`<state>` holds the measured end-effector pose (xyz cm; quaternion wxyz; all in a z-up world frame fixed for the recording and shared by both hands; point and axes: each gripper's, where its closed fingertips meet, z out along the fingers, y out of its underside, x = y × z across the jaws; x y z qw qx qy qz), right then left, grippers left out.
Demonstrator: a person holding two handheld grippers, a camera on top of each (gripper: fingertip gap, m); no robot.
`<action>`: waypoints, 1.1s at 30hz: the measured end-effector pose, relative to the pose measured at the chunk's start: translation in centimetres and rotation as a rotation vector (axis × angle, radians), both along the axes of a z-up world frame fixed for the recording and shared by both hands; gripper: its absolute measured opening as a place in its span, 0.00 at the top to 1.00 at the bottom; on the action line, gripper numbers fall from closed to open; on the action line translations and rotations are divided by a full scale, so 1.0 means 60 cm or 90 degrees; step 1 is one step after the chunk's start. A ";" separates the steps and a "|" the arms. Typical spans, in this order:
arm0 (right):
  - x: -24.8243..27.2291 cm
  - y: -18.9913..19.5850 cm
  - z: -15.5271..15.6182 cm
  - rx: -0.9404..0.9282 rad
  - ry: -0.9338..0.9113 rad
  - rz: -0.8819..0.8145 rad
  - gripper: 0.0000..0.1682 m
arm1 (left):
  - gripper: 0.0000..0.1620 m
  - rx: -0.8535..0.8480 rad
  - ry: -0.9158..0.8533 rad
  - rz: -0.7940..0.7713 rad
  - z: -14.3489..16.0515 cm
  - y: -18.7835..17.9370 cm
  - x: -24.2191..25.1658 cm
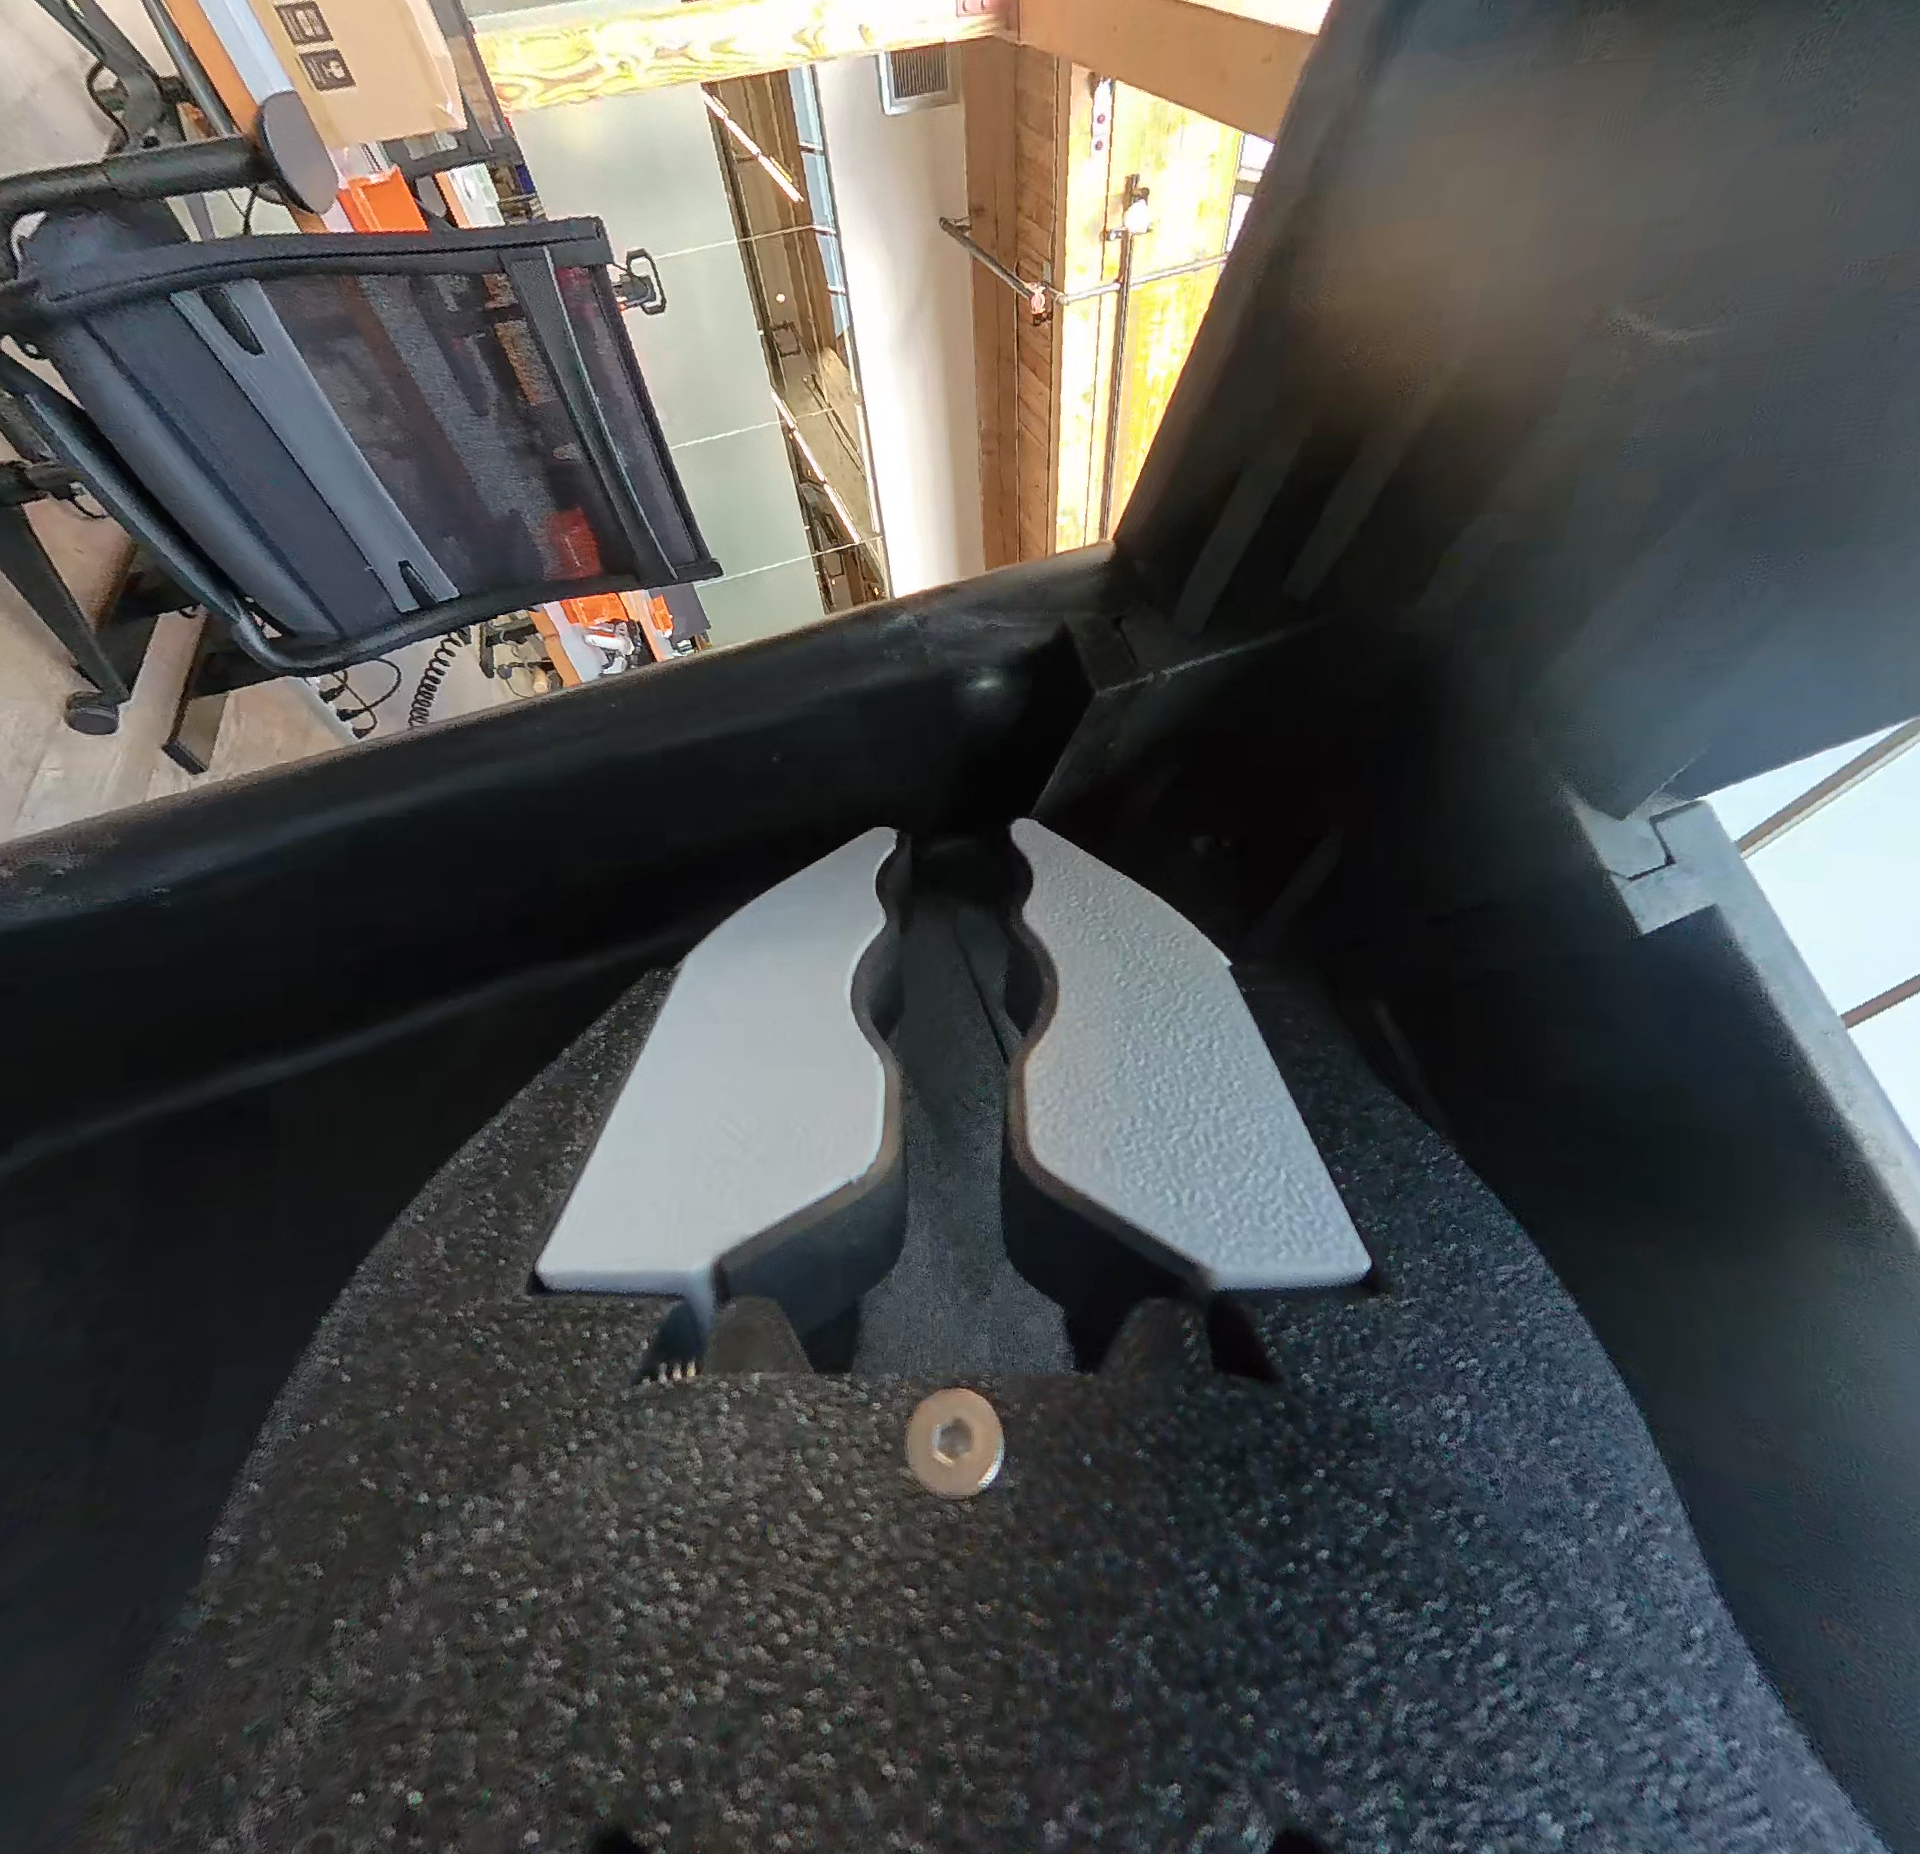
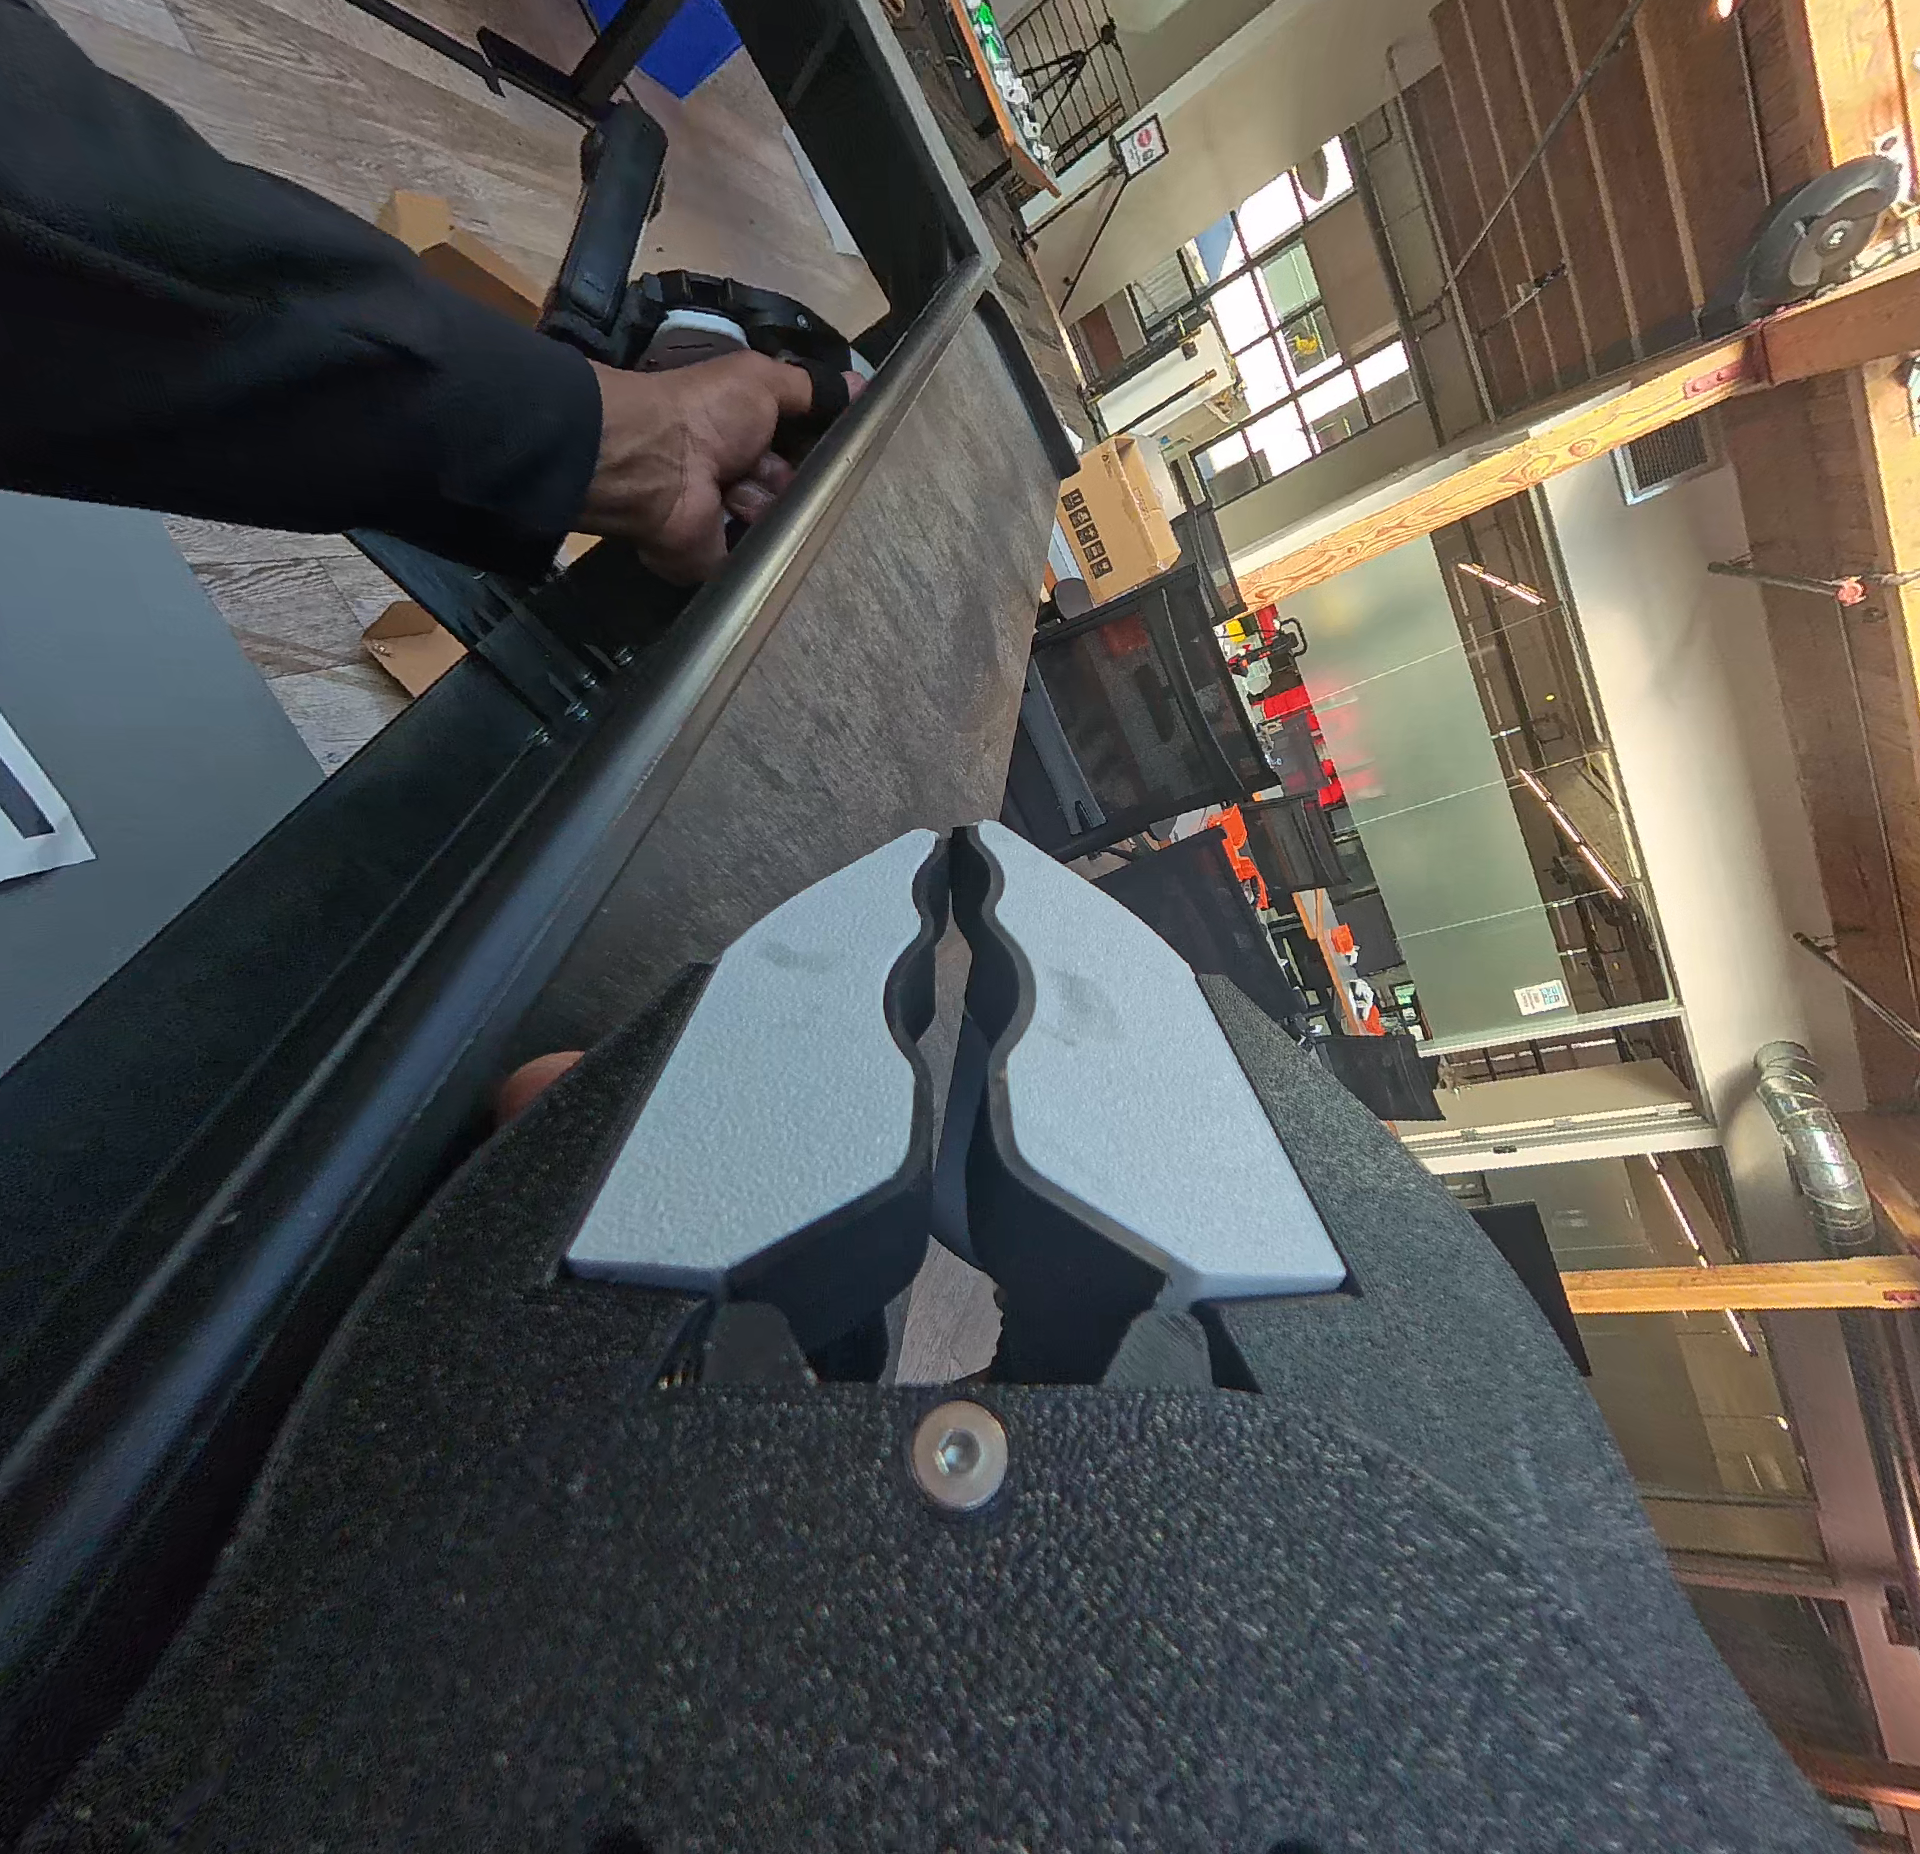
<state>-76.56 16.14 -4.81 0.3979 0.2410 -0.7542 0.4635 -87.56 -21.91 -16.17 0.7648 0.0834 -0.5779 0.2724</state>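
Note:
My left gripper (image 1: 961, 843) points into the black metal frame (image 1: 520, 796) under a table. Its grey fingers (image 1: 748, 1056) are nearly together on a thin black lip (image 1: 961, 874) of that frame. In the right wrist view a hand (image 2: 686, 454) in a dark sleeve holds that left gripper (image 2: 717, 334) against the table's metal rim (image 2: 727, 599), and its fingertips are hidden there. My right gripper (image 2: 951, 843) is shut and empty, its tips touching. It hovers just over the grey-brown table top (image 2: 852, 599).
A black mesh chair (image 1: 416, 422) stands to the left of the table. A cardboard box (image 2: 1117, 516) sits on a far shelf. Cardboard scraps (image 2: 416, 641) lie on the wooden floor (image 2: 312, 142). A glass partition (image 2: 1455, 765) and wooden beams (image 2: 1507, 474) lie beyond. The left gripper's tips are roughly 40 cm from the right gripper's.

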 end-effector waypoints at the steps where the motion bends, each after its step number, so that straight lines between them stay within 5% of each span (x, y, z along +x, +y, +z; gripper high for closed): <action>1: 0.000 0.000 0.000 0.000 0.000 0.000 1.00 | 0.92 -0.003 -0.003 0.003 -0.001 0.000 0.002; 10: 0.000 -0.001 0.000 0.000 0.000 0.000 1.00 | 1.00 -0.060 -0.091 -0.059 0.001 0.029 -0.036; 25: 0.000 -0.002 0.000 0.000 0.002 0.000 1.00 | 1.00 -0.061 -0.071 0.013 0.005 0.026 0.005; 33: -0.002 -0.002 0.000 -0.002 0.003 0.000 1.00 | 1.00 -0.125 -0.110 -0.041 -0.063 0.227 0.093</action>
